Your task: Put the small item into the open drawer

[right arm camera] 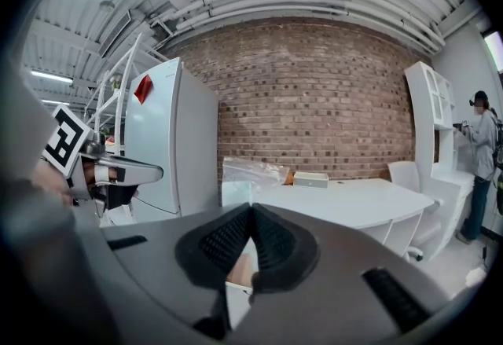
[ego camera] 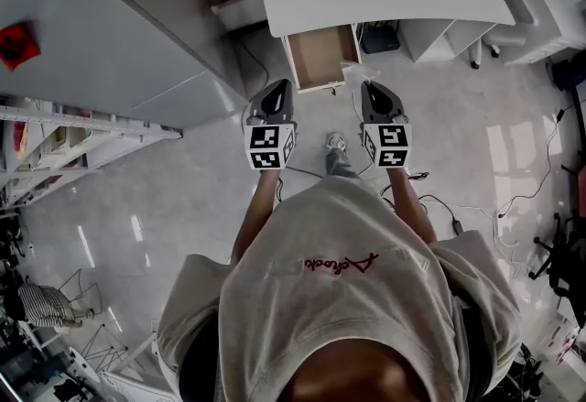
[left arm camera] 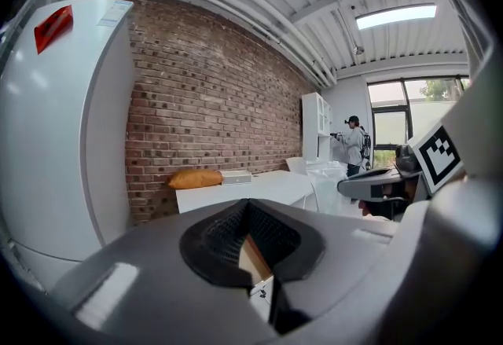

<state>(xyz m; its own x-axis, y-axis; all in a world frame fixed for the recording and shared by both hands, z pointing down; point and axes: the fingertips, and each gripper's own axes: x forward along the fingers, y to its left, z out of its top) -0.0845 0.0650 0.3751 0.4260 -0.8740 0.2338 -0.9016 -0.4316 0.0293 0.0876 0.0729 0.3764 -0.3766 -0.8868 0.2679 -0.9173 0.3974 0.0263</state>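
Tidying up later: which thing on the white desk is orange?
The cushion by the brick wall; the box beside it is white.

Bright, even indoor light from ceiling strip lights [left arm camera: 395,16] & window [left arm camera: 409,111]; glare on glossy floor [ego camera: 513,144]; gripper views fisheye-warped, dark corners.
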